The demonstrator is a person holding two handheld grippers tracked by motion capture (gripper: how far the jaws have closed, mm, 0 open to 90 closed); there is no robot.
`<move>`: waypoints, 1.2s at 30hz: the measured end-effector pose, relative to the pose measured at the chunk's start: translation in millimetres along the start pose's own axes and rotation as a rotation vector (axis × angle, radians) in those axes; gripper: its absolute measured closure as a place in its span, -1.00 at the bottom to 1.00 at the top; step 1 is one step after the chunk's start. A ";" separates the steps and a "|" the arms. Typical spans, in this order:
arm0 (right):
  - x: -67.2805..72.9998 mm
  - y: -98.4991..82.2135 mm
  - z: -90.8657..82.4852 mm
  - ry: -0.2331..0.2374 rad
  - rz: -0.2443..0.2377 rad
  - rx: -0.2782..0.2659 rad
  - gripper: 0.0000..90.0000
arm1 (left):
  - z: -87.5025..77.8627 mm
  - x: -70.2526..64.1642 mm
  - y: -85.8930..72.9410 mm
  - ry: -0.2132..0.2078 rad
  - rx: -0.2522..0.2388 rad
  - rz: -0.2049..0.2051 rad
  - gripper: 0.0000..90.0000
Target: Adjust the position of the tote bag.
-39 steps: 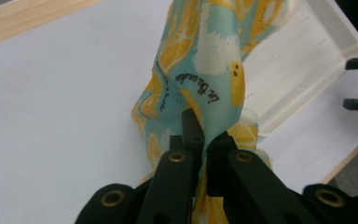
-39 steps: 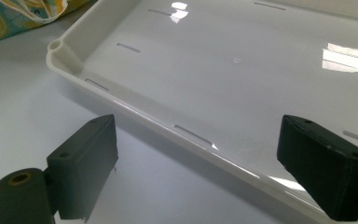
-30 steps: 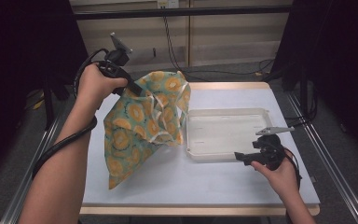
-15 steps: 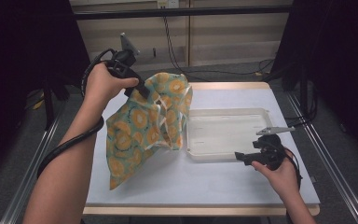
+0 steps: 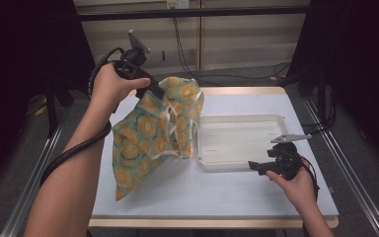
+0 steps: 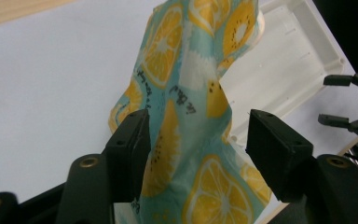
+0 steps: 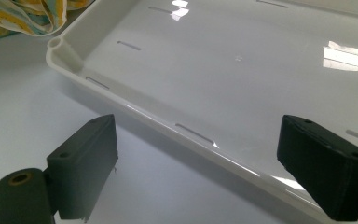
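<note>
The cloth (image 5: 155, 131) with orange slices printed on it hangs from near the left gripper (image 5: 153, 91) down to the desk (image 5: 237, 197), beside the white tray (image 5: 237, 165). It looks light, thin and very soft, so it will sag and fold; I would take it at an edge or a corner. The left gripper's jaws have just been opening, with the cloth loose between them. The right gripper (image 5: 256, 166) is wide apart, empty, near the tray's rim

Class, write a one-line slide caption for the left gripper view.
Left gripper, jaws just opening, straddles a hanging lemon-print cloth above a white tray.
</note>
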State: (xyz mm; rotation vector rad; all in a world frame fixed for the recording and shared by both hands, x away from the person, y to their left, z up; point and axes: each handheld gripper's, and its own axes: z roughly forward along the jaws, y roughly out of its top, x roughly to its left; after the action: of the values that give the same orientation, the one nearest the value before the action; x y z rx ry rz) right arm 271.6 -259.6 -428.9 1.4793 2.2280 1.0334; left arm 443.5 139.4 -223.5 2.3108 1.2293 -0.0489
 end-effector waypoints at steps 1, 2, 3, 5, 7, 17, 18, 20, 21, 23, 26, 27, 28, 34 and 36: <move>0.5 0.1 -0.1 0.000 0.000 0.001 -0.73 | 0.3 0.1 0.4 0.003 -0.009 -0.006 0.03; 0.5 0.2 0.1 0.000 -0.001 -0.001 -0.73 | 1.6 -1.0 1.1 0.002 -0.017 -0.006 0.05; 0.5 0.2 0.1 0.000 -0.001 -0.001 -0.73 | 1.6 -1.0 1.1 0.002 -0.017 -0.006 0.06; 0.6 0.1 0.1 -0.002 -0.002 -0.001 -0.73 | 6.8 -0.7 2.0 -0.017 -0.032 0.006 0.14; 0.5 0.0 -0.1 -0.001 -0.003 0.002 -0.73 | 8.5 -0.1 2.4 -0.015 -0.034 0.017 0.15; -1.1 -0.3 -0.8 -0.003 -0.006 -0.004 -0.73 | 27.7 2.6 2.2 0.019 0.020 0.060 0.54; -1.1 -0.3 -0.8 -0.003 -0.006 -0.004 -0.73 | 28.1 3.1 2.2 0.021 0.023 0.061 0.54; -0.7 -0.3 -0.7 -0.002 -0.006 -0.004 -0.73 | 27.6 2.7 2.1 0.042 0.035 0.068 0.75; -0.7 -0.3 -0.7 -0.002 -0.006 -0.004 -0.73 | 27.6 2.7 2.1 0.042 0.035 0.068 0.77; -0.4 -0.1 -0.8 -0.001 -0.006 -0.006 -0.73 | 27.0 1.8 1.9 0.055 0.039 0.082 0.82; -0.8 -0.2 -0.5 -0.002 -0.009 -0.006 -0.73 | 25.8 1.7 1.1 0.066 0.037 0.093 0.98; -0.7 -0.3 -0.4 -0.002 -0.007 -0.004 -0.73 | 25.8 2.7 0.5 0.067 0.030 0.093 0.99; -0.3 -0.4 -0.5 -0.002 -0.004 -0.003 -0.73 | 25.8 2.7 0.5 0.067 0.030 0.093 1.00; -1.3 -0.5 -0.1 0.000 -0.007 -0.003 -0.73 | 21.8 2.7 1.1 0.056 0.062 0.144 1.00; -1.6 -1.0 0.1 0.002 0.001 0.000 -0.73 | 20.5 3.9 0.9 0.051 0.069 0.157 1.00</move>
State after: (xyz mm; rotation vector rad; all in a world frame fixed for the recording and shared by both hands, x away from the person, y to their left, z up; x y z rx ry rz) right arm 271.6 -261.2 -429.9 1.4810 2.2286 1.0350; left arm 450.7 132.6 -241.9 2.4753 1.0826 0.0226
